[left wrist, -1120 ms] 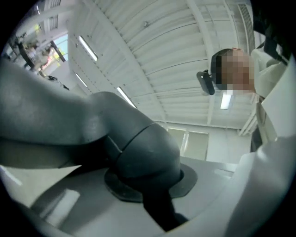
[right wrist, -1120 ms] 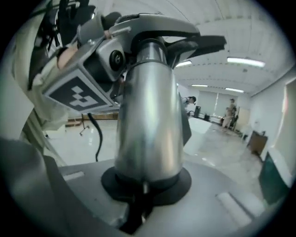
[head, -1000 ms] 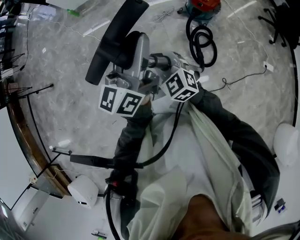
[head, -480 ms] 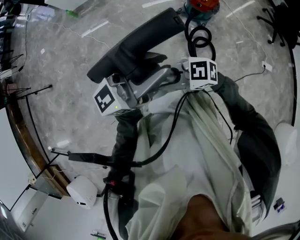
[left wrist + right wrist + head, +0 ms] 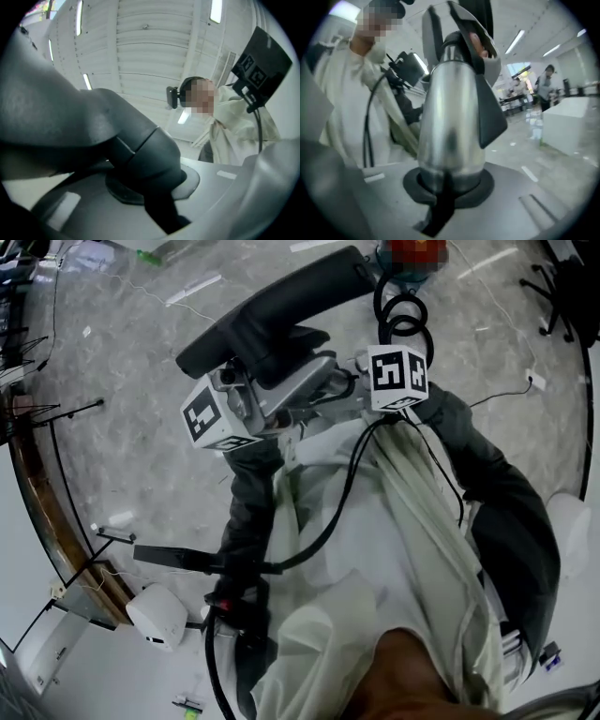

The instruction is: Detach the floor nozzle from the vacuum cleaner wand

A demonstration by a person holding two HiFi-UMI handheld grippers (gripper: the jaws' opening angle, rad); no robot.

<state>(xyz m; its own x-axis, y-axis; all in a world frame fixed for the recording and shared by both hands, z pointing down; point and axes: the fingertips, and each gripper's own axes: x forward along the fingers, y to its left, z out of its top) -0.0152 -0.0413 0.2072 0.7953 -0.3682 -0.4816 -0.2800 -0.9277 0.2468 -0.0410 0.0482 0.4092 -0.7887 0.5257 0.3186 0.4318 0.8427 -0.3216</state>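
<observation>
The fingers (image 5: 225, 185) of the left gripper (image 5: 159, 197) are drawn in on the dark grey neck of the floor nozzle (image 5: 272, 310), which lies across them and fills the left gripper view, with a ribbed white ceiling (image 5: 150, 51) behind it. The fingers (image 5: 520, 187) of the right gripper (image 5: 440, 197) have just been closing and grip the shiny metal wand (image 5: 450, 117), which rises straight up between them; a dark clip sits against its side near the top. In the head view the nozzle is held up off the floor (image 5: 122, 427) in front of the person's chest, its long black head slanting up toward the right above both grippers. Its grey neck runs across between the left marker cube (image 5: 211, 416) and the right marker cube (image 5: 398, 376). Whether neck and wand are locked together there cannot be told. A black cable (image 5: 342, 493) drops from the right gripper over the person's pale garment (image 5: 375, 549), and dark sleeves (image 5: 253, 512) lead to both grippers. Beyond the nozzle a black hose (image 5: 403, 320) lies looped on the grey marbled floor. A small white unit (image 5: 155, 615) stands on the floor at the lower left, well apart from the nozzle.
</observation>
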